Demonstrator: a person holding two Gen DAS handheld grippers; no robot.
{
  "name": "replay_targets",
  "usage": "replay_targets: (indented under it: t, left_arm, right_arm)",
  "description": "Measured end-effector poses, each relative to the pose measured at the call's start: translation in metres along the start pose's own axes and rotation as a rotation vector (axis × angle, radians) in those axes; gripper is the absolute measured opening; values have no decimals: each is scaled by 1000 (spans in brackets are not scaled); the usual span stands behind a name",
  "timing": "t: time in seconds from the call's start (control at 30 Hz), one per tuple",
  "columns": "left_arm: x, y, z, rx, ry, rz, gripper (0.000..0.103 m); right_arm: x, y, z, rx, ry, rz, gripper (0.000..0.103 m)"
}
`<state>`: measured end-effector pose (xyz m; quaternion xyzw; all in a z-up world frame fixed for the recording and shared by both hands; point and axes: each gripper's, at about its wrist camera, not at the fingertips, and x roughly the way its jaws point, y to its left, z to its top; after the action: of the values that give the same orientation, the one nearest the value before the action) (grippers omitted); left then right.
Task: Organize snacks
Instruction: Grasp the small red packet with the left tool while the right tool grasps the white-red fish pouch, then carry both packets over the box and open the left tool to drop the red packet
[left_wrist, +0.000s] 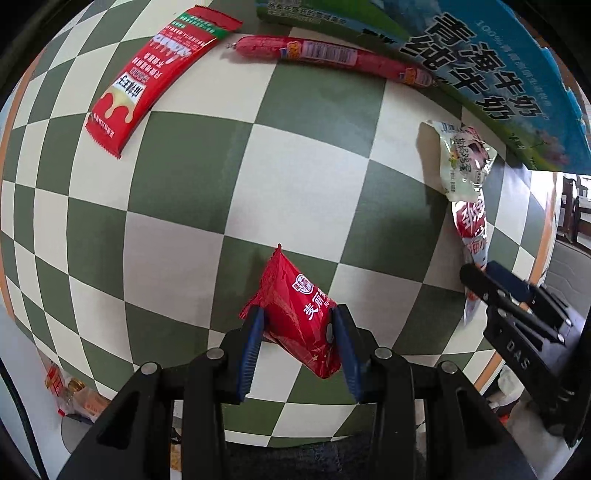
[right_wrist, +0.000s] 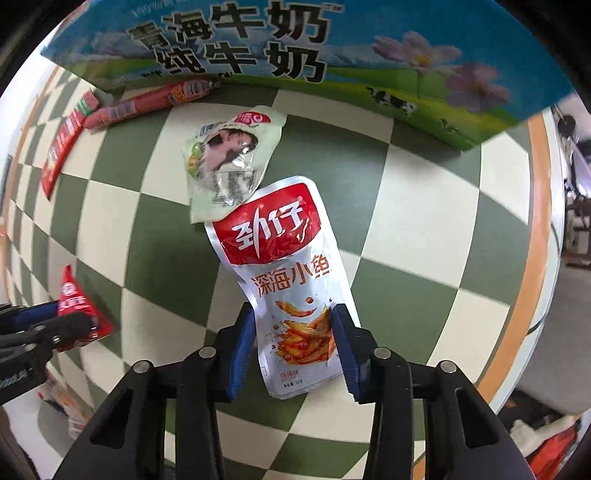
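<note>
Green and cream checks cover the tablecloth (left_wrist: 207, 192), whose orange border is seen at the rim of the round table in both wrist views.

At the centre of the left wrist view, the left gripper (left_wrist: 297, 332) is clamped on a small red snack packet (left_wrist: 303, 314); its blue pads are pressed against the packet's two sides, and the packet is tilted, one sealed corner pointing away from the jaws. Whether the packet is lifted clear of the cloth cannot be told.

In the right wrist view, the right gripper (right_wrist: 293, 328) is set about the lower part of a white fish snack pouch (right_wrist: 291, 280) with a red label. Both pads are seen against the pouch's edges, so the pouch is gripped. It lies lengthwise away from the jaws.

Just beyond the pouch's top end, touching or slightly overlapped by it, a pale green packet (right_wrist: 229, 162) with a clear window is found. Farther out, a long pink sausage stick (left_wrist: 332, 55) lies along the foot of a blue and green milk carton box (right_wrist: 295, 48), which is printed with flowers and a cow. Beside the sausage, toward the table's edge, a long red wrapper (left_wrist: 147, 81) is laid flat.

The right gripper is also caught at the right edge of the left view, well apart from the red packet.
</note>
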<state>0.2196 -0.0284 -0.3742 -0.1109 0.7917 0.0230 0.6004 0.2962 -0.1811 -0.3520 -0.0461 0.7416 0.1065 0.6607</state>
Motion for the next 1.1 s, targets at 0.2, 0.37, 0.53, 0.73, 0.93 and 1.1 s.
replay_targets:
  t: [0.2, 0.37, 0.53, 0.73, 0.93, 1.1]
  left_arm:
    - [-8, -7, -3, 25, -17, 3, 36]
    - [-15, -12, -8, 56, -33, -2, 36]
    - [-20, -7, -5, 69, -31, -7, 36]
    - [-35, -15, 0, 81, -43, -15, 36]
    - [-43, -16, -2, 91, -48, -21, 36]
    - [-68, -19, -6, 114, -74, -55, 36]
  right_arm:
    - [-14, -17, -13, 85, -19, 116, 40]
    - [-29, -22, -24, 112, -42, 185, 3]
    - [-28, -22, -36, 141, -47, 194, 3]
    - [-38, -29, -57, 187, -102, 267, 1]
    - [-47, -39, -61, 228, -117, 317, 1]
    - [-62, -43, -66, 258, -142, 375, 1]
